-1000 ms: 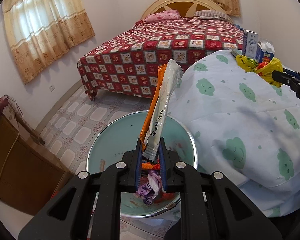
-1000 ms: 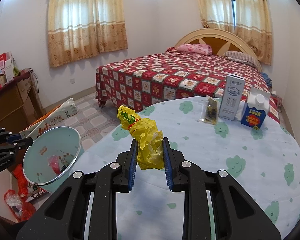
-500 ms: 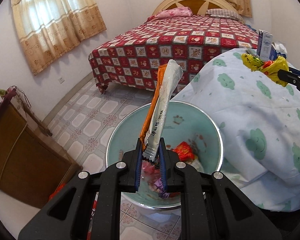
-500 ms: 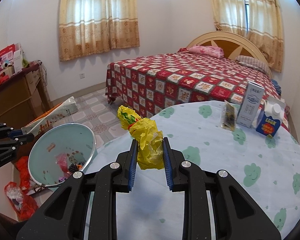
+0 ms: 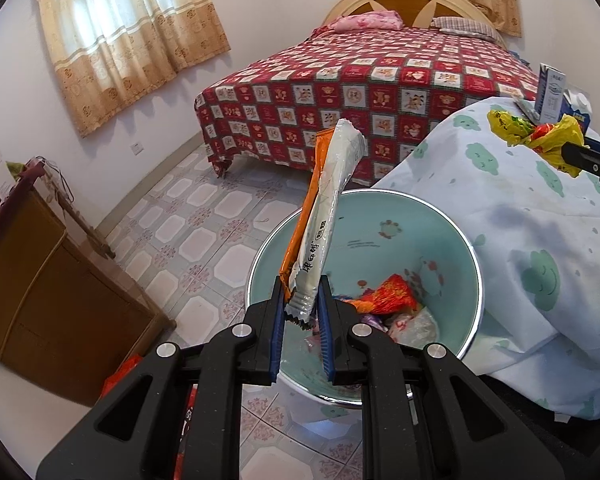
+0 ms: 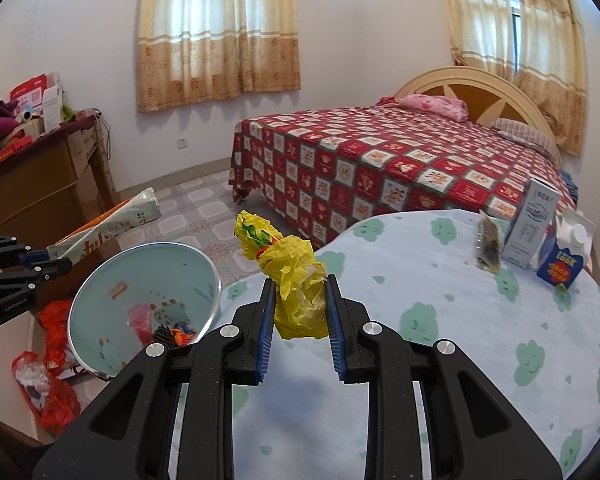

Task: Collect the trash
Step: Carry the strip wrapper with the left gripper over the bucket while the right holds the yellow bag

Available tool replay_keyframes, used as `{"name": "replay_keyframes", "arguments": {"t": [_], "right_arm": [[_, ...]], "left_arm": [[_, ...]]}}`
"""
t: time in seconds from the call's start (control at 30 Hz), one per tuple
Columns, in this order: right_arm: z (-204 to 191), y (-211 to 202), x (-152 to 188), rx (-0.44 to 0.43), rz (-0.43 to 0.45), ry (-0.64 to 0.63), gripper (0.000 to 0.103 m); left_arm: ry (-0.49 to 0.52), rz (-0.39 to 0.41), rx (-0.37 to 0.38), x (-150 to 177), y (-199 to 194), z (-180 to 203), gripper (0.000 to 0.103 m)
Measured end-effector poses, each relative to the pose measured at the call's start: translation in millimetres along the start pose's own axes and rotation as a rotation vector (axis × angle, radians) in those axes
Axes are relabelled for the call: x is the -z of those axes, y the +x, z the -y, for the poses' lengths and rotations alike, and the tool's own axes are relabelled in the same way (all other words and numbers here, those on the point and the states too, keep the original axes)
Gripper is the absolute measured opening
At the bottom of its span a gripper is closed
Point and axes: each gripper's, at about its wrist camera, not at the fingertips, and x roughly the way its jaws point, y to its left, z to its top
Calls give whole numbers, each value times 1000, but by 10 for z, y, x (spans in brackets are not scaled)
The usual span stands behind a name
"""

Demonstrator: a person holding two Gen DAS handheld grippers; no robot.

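Note:
My left gripper (image 5: 302,303) is shut on the bottom end of two long wrappers (image 5: 327,216), one white and one orange, which stand up over the near rim of a pale green trash bin (image 5: 440,228). Several crumpled wrappers lie in the bin's bottom. In the right wrist view my right gripper (image 6: 299,301) is shut on a crumpled yellow wrapper (image 6: 296,280) above the table's left edge, with the trash bin (image 6: 112,264) lower left. The left gripper (image 6: 40,262) with its wrappers (image 6: 112,222) shows at the far left there.
A round table with a cloud-print cloth (image 6: 440,320) carries two cartons (image 6: 534,224) and a small dark packet (image 6: 487,246) at its far right. A wooden cabinet (image 5: 48,280) stands left of the bin, red bags (image 6: 56,340) lie on the floor, and a bed (image 5: 360,80) is behind.
Both hand-held grippers have moved towards the bin with their wrappers still held. The bin now sits more fully under the left gripper, and it looks larger and nearer in the right wrist view.

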Motion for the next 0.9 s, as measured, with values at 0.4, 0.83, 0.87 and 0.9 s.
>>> {"name": "replay_keyframes", "arguments": {"t": [0.4,0.83,0.87,0.9], "right_arm": [[-221,95,-53,-36,-10,-36,25],[-415,189,-113,-76,-11,-72,25],[-411,195,-115,-78,-11,-74,25],[-430,202,-123,-80,-11,-81,25]], "left_arm": [[-23,-21,-29,78,46,-193,16],[-50,-29,-51,111,55,-346,16],[-51,-30,-53,111,60,-343,16],[-54,-32,-55,116,65,-356,16]]}}
